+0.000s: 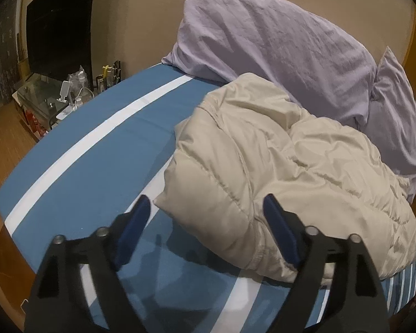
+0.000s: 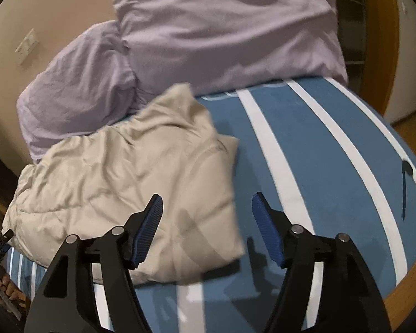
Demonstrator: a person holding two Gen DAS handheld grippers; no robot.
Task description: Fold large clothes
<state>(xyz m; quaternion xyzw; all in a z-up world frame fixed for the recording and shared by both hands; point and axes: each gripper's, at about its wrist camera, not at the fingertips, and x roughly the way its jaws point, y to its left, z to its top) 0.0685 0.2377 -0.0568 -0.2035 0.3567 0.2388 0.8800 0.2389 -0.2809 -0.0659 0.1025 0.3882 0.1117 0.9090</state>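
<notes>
A bed [image 1: 77,166] with a blue, white-striped sheet carries two lilac pillows [image 1: 277,41] at its head. A beige quilted puffer jacket [image 1: 277,166], folded into a bundle, lies on the sheet just before the pillows. The left gripper [image 1: 208,208] hovers above the jacket's near edge, released, grasping nothing. The right gripper [image 2: 206,202] hangs over the jacket's corner, likewise spread wide and empty.

Bedroom with beige walls [image 1: 141,27] and wooden floor [image 1: 5,144].
Cluttered glass-topped side table [image 1: 38,97] stands far left of the fingers.
</notes>
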